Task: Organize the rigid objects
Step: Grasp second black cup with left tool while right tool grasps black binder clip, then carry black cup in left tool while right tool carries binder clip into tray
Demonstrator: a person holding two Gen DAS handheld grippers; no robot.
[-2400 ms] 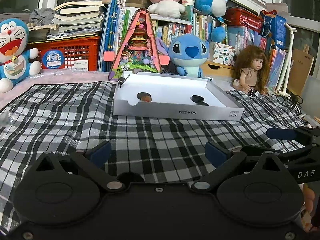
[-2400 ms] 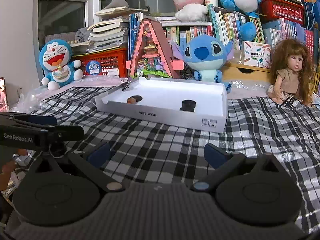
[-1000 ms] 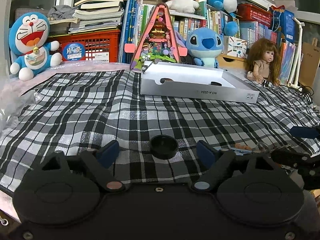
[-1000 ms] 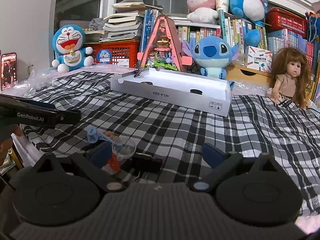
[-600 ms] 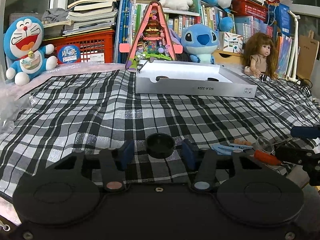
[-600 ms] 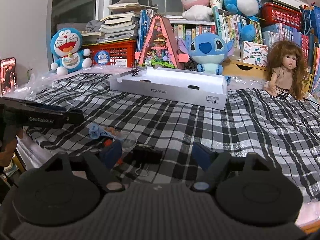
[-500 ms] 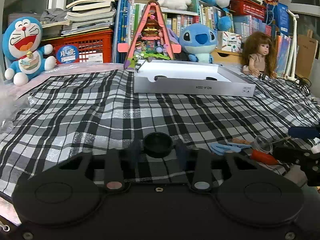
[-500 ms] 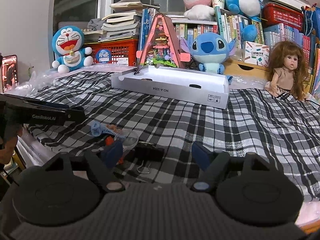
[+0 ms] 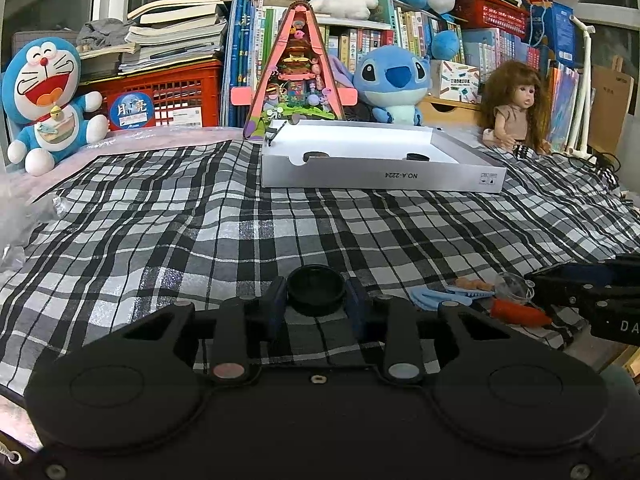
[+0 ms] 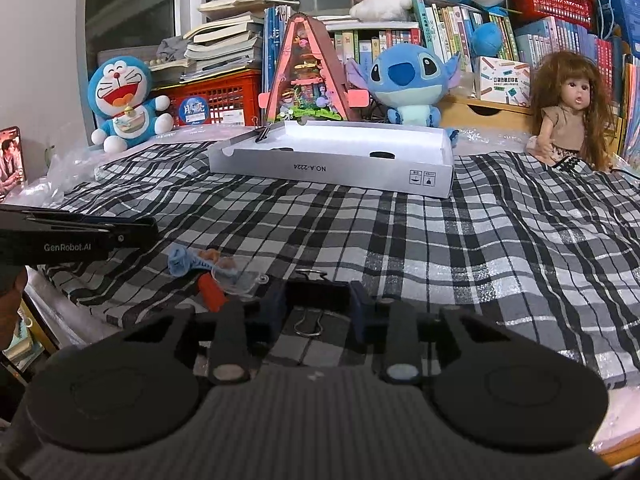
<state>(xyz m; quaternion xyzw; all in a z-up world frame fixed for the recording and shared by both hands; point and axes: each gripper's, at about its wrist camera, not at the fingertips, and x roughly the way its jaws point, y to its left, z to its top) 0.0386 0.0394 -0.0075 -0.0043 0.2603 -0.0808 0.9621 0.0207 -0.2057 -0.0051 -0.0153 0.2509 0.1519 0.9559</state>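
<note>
Left wrist view shows the left gripper [image 9: 316,300] clamped on a black round lid [image 9: 316,290] near the plaid blanket's [image 9: 200,232] front edge, while the right gripper [image 10: 318,308], jaws just closing, pinches a black binder clip [image 10: 316,296]; grasping done, both likely need lifting toward the white box [image 9: 380,174].

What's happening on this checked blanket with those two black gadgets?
A person is tidying small items into the white box using a hand-held claw in each hand. The left claw has just closed on a round black lid, and the right claw has just closed on a black binder clip. Both items are still down on the blanket. A few small plastic bits lie beside the clip, and the box already holds some dark pieces.
</note>
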